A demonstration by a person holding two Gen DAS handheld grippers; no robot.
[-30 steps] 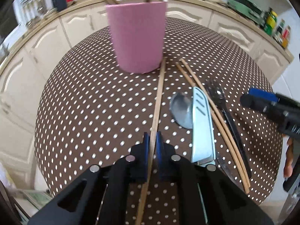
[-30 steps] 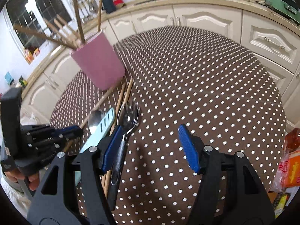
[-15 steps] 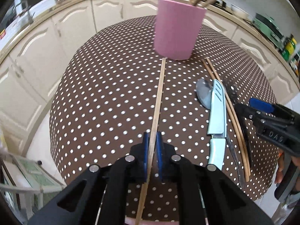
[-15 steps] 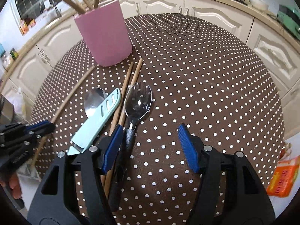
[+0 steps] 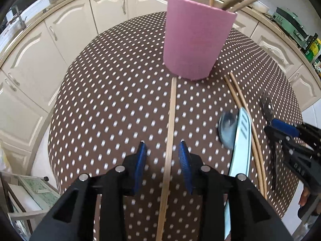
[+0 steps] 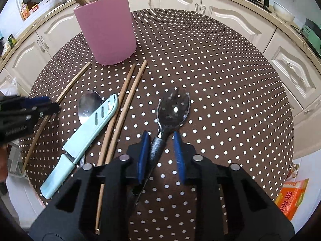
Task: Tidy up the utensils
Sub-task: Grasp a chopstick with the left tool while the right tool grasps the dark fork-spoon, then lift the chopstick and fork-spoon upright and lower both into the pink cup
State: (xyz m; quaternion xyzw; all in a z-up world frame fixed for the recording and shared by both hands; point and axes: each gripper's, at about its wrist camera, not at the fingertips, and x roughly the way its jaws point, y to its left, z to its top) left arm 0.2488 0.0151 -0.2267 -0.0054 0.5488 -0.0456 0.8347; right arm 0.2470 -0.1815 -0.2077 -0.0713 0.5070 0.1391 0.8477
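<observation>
Right wrist view, from left to right: the left hand-held gripper point(image 6: 47, 105) has its jaws parted around 1 loose chopstick point(image 6: 60, 100) that lies flat on the polka-dot bench point(image 6: 220, 80), gripping nothing. Next lie a metal spoon point(image 6: 89, 105) partly under a pale-blue sheathed knife point(image 6: 86, 134), then 2 chopsticks point(image 6: 124, 100) side by side. Behind them a pink utensil holder point(image 6: 108, 30) stands upright with several chopsticks in it. The right hand-held gripper point(image 6: 161, 140) is part-open, its blue pads either side of a black-handled slotted spoon point(image 6: 173, 109); the left pad looks to touch the handle, the right stands apart.
</observation>
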